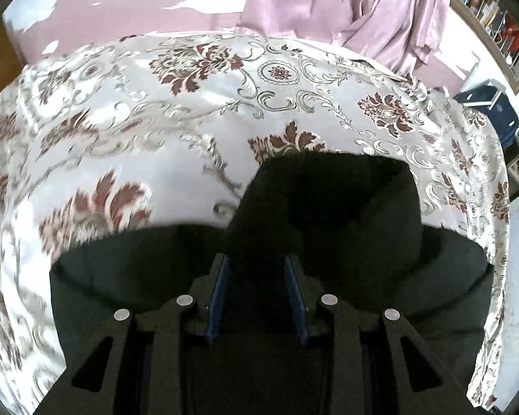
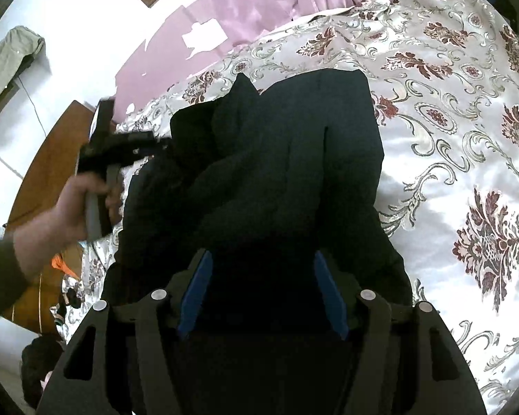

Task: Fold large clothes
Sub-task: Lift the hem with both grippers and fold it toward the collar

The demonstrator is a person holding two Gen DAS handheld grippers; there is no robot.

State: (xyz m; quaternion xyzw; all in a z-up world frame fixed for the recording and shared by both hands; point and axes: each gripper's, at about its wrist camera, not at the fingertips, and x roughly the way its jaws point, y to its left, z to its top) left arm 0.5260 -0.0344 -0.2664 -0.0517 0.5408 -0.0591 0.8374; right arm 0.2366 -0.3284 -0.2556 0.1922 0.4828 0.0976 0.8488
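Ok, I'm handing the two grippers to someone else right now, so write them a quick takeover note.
Left gripper: jaws partly closed with black jacket fabric between the pads; looks gripped, not certain.
Right gripper: jaws wider, over the jacket's near end; grip unclear.
Jacket lies bunched on the floral bedspread, the left hand at its left edge.
Done: jacket partly gathered into a pile.
Left: flatten it, finish the folds, square it up.

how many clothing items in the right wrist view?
2. A dark jacket lies bunched on the floral bedspread, centre frame. A pale garment hangs at the far left wall. More may be hidden off the bed's left edge.
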